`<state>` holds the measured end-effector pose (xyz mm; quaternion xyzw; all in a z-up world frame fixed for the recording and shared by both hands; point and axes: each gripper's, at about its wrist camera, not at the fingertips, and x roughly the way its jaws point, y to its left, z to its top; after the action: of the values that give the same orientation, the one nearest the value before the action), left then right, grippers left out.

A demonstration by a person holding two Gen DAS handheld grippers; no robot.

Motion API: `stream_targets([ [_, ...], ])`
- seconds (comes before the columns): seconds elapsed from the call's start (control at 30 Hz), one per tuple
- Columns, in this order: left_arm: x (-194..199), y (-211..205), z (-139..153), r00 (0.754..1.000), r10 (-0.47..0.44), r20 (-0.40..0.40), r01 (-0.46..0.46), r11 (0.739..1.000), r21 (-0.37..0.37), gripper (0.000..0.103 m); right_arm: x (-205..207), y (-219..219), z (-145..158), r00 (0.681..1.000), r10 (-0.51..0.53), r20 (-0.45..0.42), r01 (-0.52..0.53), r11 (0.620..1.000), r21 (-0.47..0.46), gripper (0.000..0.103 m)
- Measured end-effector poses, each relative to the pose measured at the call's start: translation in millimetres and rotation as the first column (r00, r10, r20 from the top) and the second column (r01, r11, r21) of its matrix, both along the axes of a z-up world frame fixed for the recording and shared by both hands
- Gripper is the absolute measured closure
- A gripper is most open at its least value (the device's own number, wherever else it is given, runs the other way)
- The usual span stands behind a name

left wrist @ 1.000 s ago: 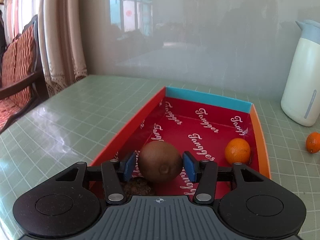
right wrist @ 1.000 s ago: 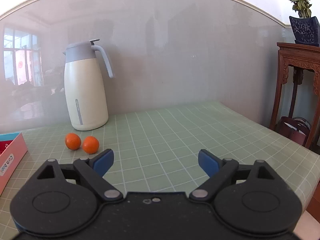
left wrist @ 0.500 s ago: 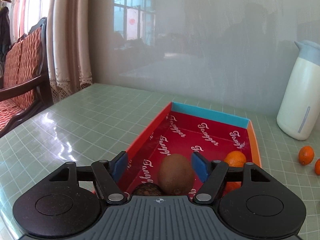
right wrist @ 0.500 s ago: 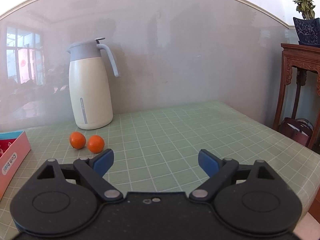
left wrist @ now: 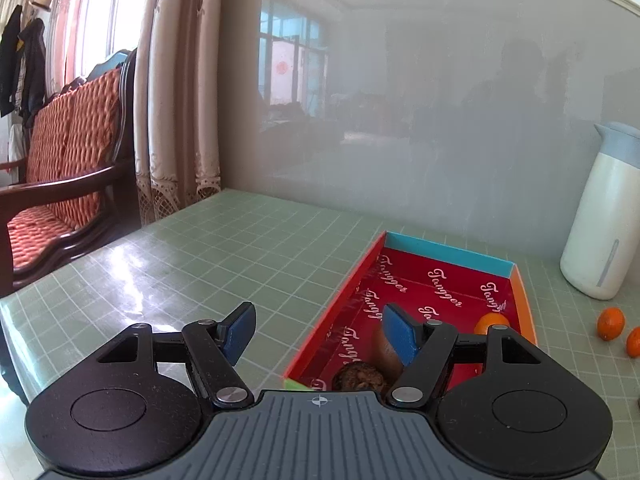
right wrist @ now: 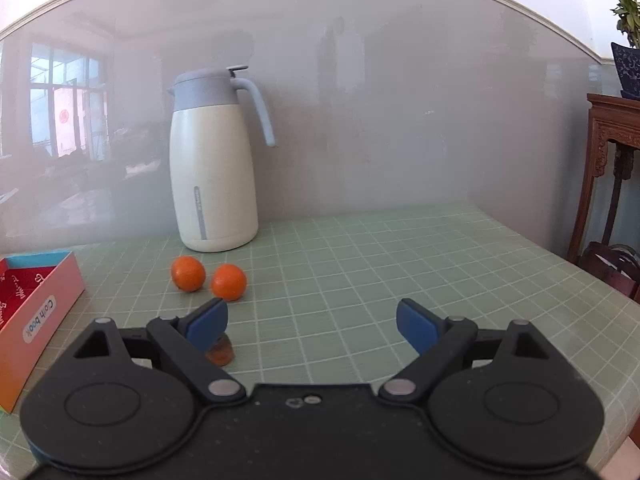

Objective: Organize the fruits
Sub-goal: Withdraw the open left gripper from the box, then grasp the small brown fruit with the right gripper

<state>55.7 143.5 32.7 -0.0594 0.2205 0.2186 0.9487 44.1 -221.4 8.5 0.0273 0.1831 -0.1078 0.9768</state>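
A red box with orange and blue walls lies on the green grid table. In it lie a brown kiwi, a rough dark fruit and an orange, all partly hidden by my left gripper, which is open, empty and above the box's near left corner. My right gripper is open and empty. Two small oranges lie on the table just beyond it; they also show in the left wrist view. A small brownish fruit sits behind its left finger.
A white thermos jug with a blue-grey lid stands at the wall behind the oranges. The box's corner shows at the left. A wooden chair with orange cushions stands left of the table; a wooden stand is at the right.
My left gripper opened and let the kiwi go into the box, then drew back and to the left. My right gripper moved closer to the two oranges.
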Motion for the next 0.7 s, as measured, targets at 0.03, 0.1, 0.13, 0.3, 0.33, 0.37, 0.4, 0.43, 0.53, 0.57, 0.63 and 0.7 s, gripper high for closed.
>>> stream_targets([
  [0.03, -3, 0, 0, 1.0, -0.004, 0.002, 0.004, 1.0, 0.003, 0.033, 1, 3, 0, 1.0, 0.007, -0.002, -0.007, 1.0, -0.001, 0.012],
  [0.1, -10, 0, 0, 1.0, -0.01, 0.005, 0.01, 1.0, 0.008, 0.033, 4, 9, -1, 1.0, 0.02, -0.007, -0.02, 1.0, -0.004, 0.012],
  [0.13, -14, 0, 0, 1.0, -0.011, 0.005, 0.011, 1.0, 0.011, 0.033, 6, 12, -2, 1.0, 0.027, -0.011, -0.027, 1.0, -0.006, 0.012],
  [0.3, -30, 4, 1, 1.0, -0.01, 0.02, 0.009, 1.0, 0.023, 0.033, 15, 23, -7, 0.998, 0.06, -0.036, -0.06, 0.998, 0.002, 0.012],
  [0.33, -34, 5, 1, 1.0, -0.009, 0.024, 0.008, 1.0, 0.027, 0.032, 18, 25, -8, 0.997, 0.067, -0.041, -0.067, 0.998, 0.005, 0.013],
  [0.37, -38, 6, 1, 1.0, -0.009, 0.027, 0.008, 0.999, 0.031, 0.032, 20, 27, -9, 0.996, 0.077, -0.046, -0.077, 0.997, 0.006, 0.014],
  [0.4, -41, 7, 1, 1.0, -0.005, 0.029, 0.004, 0.999, 0.038, 0.031, 22, 29, -10, 0.994, 0.089, -0.055, -0.089, 0.996, 0.01, 0.017],
  [0.43, -44, 8, 2, 0.999, 0.0, 0.033, -0.002, 0.999, 0.044, 0.029, 25, 30, -11, 0.992, 0.103, -0.067, -0.102, 0.995, 0.018, 0.021],
  [0.53, -54, 17, 2, 0.999, 0.021, 0.042, -0.023, 0.998, 0.058, 0.024, 36, 33, -17, 0.982, 0.148, -0.116, -0.142, 0.988, 0.064, 0.034],
  [0.57, -57, 20, 2, 0.999, 0.027, 0.045, -0.03, 0.998, 0.062, 0.024, 40, 34, -19, 0.979, 0.156, -0.13, -0.146, 0.986, 0.079, 0.034],
  [0.63, -62, 26, 1, 0.998, 0.038, 0.047, -0.041, 0.997, 0.068, 0.023, 46, 37, -22, 0.976, 0.159, -0.147, -0.147, 0.985, 0.09, 0.034],
  [0.7, -65, 34, 0, 0.998, 0.049, 0.047, -0.052, 0.997, 0.065, 0.023, 52, 39, -24, 0.974, 0.162, -0.162, -0.148, 0.985, 0.092, 0.039],
])
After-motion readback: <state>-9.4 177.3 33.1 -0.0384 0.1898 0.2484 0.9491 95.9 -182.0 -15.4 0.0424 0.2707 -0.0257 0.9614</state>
